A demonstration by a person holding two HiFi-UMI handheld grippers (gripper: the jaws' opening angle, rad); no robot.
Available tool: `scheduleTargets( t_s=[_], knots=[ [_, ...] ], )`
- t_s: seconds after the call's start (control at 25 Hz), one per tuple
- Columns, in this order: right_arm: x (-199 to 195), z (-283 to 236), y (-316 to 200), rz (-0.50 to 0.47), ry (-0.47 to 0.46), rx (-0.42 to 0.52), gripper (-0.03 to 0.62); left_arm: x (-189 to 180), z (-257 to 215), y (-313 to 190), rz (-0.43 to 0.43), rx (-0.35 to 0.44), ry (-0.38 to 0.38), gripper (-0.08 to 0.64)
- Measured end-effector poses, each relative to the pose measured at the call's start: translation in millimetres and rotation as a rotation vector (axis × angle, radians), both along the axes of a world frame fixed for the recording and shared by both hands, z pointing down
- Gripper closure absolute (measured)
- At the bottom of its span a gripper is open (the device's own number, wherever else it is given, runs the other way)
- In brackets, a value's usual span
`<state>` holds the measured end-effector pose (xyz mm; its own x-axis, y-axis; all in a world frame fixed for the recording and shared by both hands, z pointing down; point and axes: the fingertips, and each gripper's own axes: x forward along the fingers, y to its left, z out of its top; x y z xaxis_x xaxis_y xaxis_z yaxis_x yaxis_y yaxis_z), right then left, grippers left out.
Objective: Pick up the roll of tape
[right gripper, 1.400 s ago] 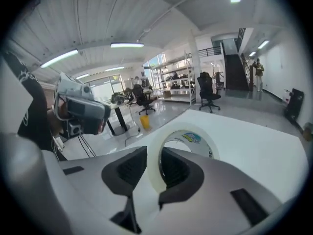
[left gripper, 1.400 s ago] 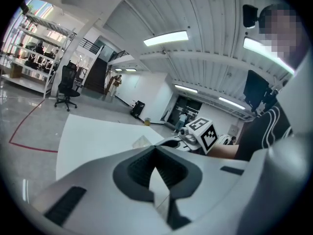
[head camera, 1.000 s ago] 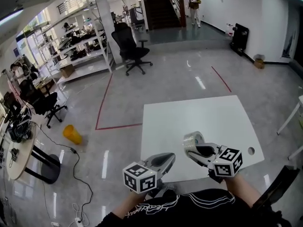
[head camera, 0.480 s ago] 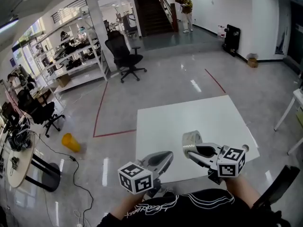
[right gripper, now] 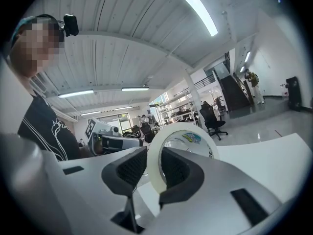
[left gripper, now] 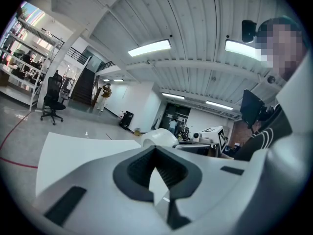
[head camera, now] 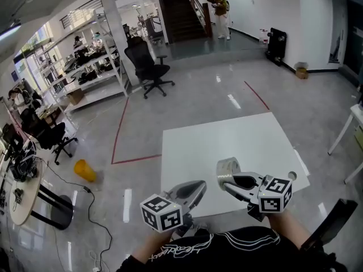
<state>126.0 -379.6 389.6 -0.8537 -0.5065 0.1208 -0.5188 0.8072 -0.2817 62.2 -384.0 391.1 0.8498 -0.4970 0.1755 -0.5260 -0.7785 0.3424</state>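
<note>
**A:** Where was the roll of tape [head camera: 227,168]?

**B:** Between the jaws of the right gripper [head camera: 225,178]. Seen from the head, that put it at about five o'clock, over the near edge of the white table [head camera: 227,135].

**A:** Properly gripped, or only sitting between the jaws?

**B:** Gripped. In the right gripper view one dark pad lay against the outside of the band and the other reached into the hole. The band was pinched between them and the roll stood on edge, with a printed label showing on its inner face.

**A:** Was it clear of the tabletop?

**B:** I couldn't tell. White surface showed beneath it, but no clear gap.

**A:** And the left gripper [head camera: 199,187]?

**B:** At about six o'clock, just beside the right one. Its jaws were drawn together with nothing between them, and it pointed out over the table's near edge.

**A:** What else was in the room?

**B:** A black office chair [head camera: 144,61] stood at eleven o'clock and a yellow bin [head camera: 84,170] lay on the floor at nine. A person [head camera: 218,9] stood by the stairs at about one, well apart from the table.
</note>
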Motion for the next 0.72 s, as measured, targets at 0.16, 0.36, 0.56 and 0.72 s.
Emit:
scheduleTargets(
  t_s=[0.16,0.36,0.56,0.72],
  knots=[
    [5.6,2.3,2.3,0.000,0.003,0.005,0.499,7.4,1.1,0.5,0.002,-0.001,-0.002,0.557],
    [10.2,3.0,6.4,0.010,0.004,0.009,0.499,14.3,0.4,3.8,0.015,0.003,-0.006,0.557],
    [12.5,4.4,9.7,0.011,0.004,0.014,0.499,17.3,0.7,6.0,0.016,0.009,-0.005,0.557],
    [13.1,6.0,10.6,0.008,0.009,0.012,0.499,18.2,2.6,6.2,0.017,0.006,-0.005,0.557]
  ],
)
